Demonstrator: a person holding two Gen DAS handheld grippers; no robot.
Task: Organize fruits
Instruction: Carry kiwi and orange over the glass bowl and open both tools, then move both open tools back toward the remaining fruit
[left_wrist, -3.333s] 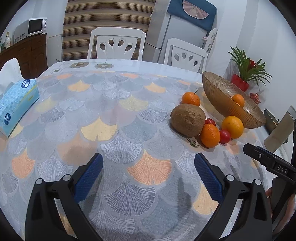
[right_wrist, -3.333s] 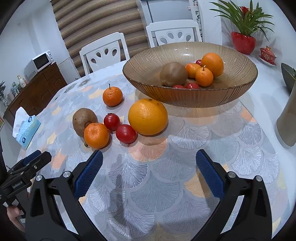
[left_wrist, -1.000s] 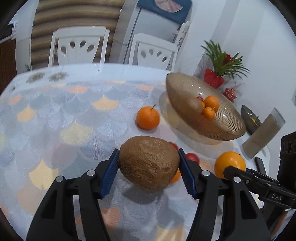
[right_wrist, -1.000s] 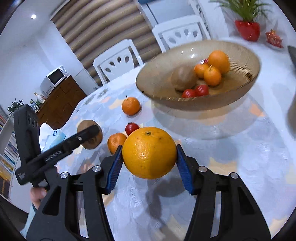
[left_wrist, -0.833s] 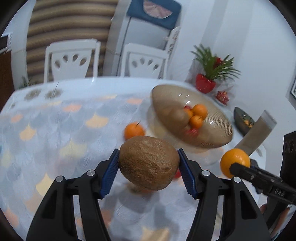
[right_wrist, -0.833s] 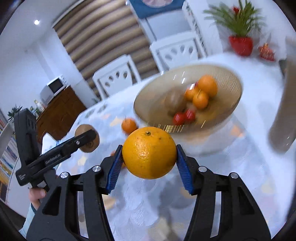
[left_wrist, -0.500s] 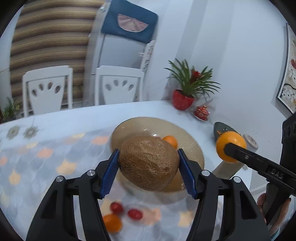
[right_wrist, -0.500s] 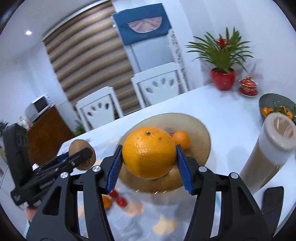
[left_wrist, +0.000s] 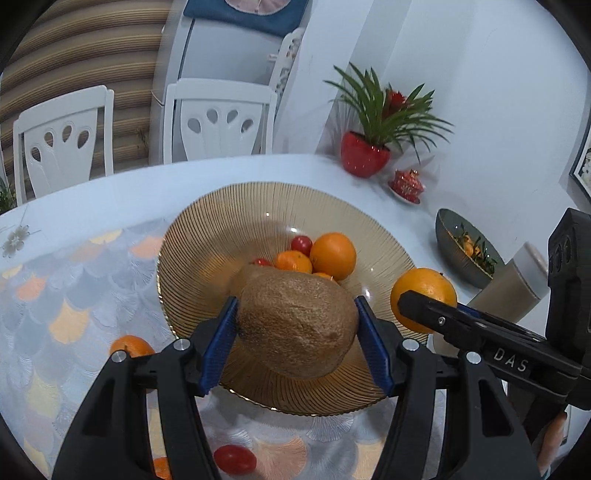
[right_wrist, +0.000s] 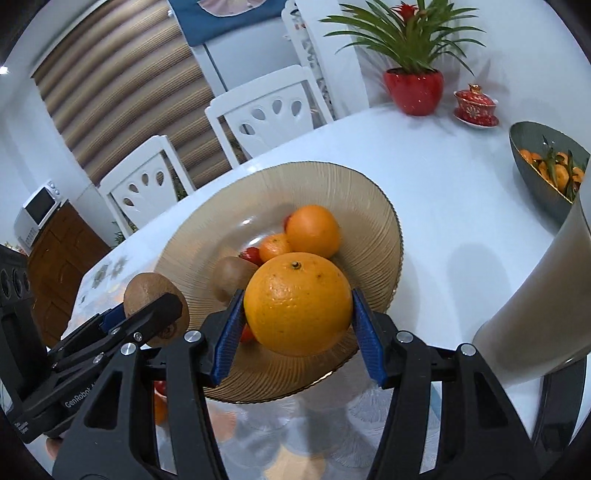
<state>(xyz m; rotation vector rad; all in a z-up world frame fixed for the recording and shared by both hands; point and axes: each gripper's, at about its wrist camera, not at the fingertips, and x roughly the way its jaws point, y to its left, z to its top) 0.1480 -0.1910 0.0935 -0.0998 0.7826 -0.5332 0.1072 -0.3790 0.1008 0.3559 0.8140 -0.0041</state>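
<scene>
The left gripper (left_wrist: 297, 328) has its fingers clamped on a brown fuzzy kiwi (left_wrist: 295, 325), held above the ribbed amber glass bowl (left_wrist: 207, 236). Beside it, the right gripper (right_wrist: 298, 320) pinches a big round orange (right_wrist: 297, 308) over that bowl's near rim.

Amber ribbed bowl (left_wrist: 236, 206), brown kiwi (left_wrist: 295, 325), orange orange (right_wrist: 297, 302), pastel fan-patterned tablecloth (left_wrist: 66, 295)
</scene>
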